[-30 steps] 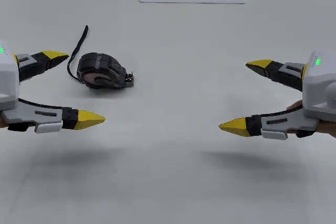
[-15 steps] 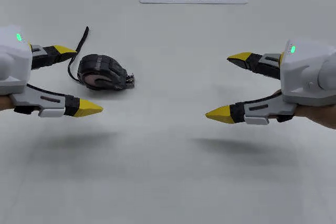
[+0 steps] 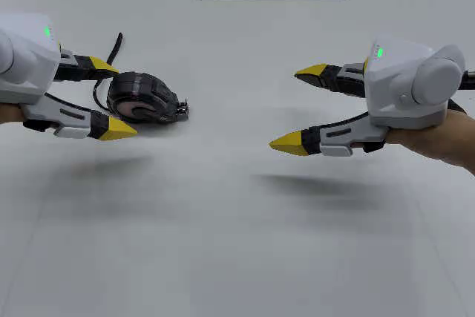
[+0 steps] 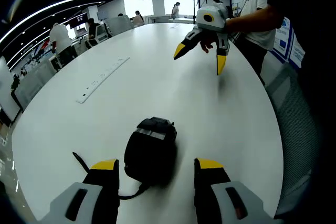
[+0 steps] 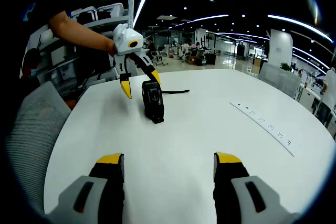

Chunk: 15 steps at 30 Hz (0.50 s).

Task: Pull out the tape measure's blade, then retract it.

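The yellow-tipped left gripper point(image 3: 113, 97) holds its jaws spread either side of the black rounded plastic tape measure point(image 3: 145, 99), while the right gripper point(image 3: 286, 109), also released, hovers well apart from it.

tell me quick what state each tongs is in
Left tongs: open, tape between the tips, not gripped.
Right tongs: open, empty.

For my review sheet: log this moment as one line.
stage: pre-grasp | left hand-held gripper: open, jaws flanking black round tape measure, not gripping | right hand-held gripper: open, above white table | blade: retracted
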{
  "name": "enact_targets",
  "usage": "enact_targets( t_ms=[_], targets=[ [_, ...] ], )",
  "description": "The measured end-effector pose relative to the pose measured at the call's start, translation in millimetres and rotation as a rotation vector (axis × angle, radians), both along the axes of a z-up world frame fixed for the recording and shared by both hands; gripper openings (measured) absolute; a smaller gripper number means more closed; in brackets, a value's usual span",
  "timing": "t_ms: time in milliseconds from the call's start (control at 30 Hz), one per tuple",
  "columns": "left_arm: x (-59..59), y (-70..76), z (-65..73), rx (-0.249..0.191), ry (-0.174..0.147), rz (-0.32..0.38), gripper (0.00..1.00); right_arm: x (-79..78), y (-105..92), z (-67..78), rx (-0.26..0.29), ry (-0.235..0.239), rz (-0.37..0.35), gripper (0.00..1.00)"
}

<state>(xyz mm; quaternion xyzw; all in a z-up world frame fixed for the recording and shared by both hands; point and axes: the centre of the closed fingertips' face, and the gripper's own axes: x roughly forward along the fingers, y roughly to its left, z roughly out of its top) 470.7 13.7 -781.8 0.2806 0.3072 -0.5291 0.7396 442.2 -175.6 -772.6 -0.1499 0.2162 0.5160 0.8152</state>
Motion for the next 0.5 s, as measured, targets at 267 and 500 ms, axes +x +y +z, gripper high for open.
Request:
enact_targets(
  t_ms=[267, 500],
  targets=[
    [10.6, 3.6, -7.2, 0.100, -0.008, -0.094, 0.42, 8.3, 20.2, -6.0, 0.010, -0.003, 0.032, 0.64],
    [12.9, 3.4, -16.8, 0.185, -0.025, -0.176, 0.31, 15.6, 35.9, -11.7, 0.013, -0.006, 0.057, 0.59]
  ],
)
